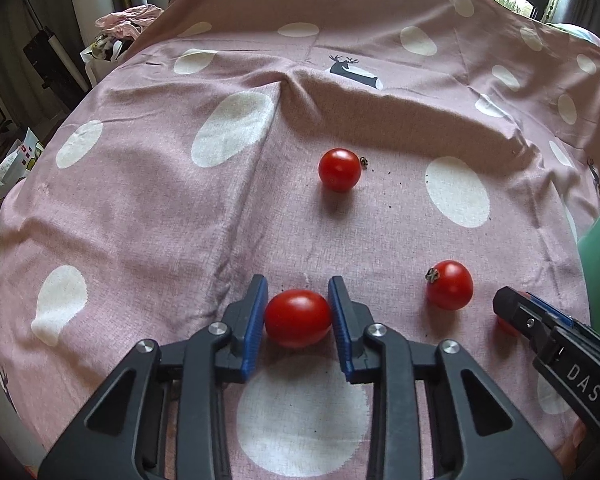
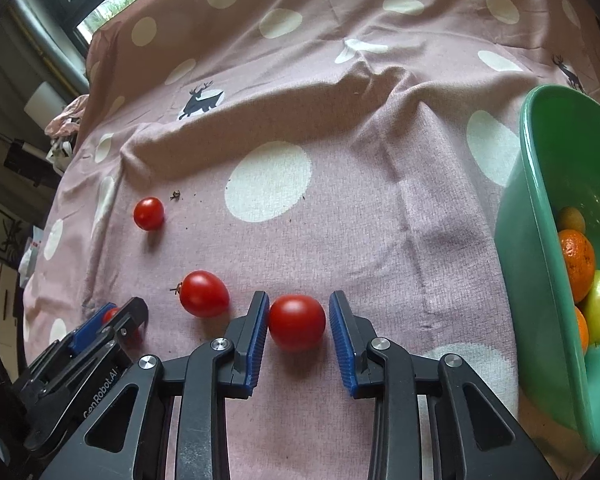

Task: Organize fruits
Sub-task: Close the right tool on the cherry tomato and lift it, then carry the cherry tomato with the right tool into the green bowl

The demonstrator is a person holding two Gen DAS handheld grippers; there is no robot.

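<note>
The left gripper (image 1: 298,318) is sitting low over the pink spotted cloth (image 1: 148,208), its jaws narrow and pressing on both sides of an oval tomato (image 1: 298,318) that is lying on the cloth. The right gripper (image 2: 299,322) is doing much the same beside it: its jaws are narrow around a round tomato (image 2: 297,322), the left pad touching it and a thin gap showing at the right pad. Between the two grippers a stemmed tomato (image 2: 204,294) is lying free on the cloth. Just to the right of the right gripper a green bowl (image 2: 540,264) is standing, holding oranges and a yellow-green fruit. Farther off, a small tomato (image 2: 149,213) is resting alone, with a loose dried stem (image 2: 175,195) and dark crumbs lying near it.
</note>
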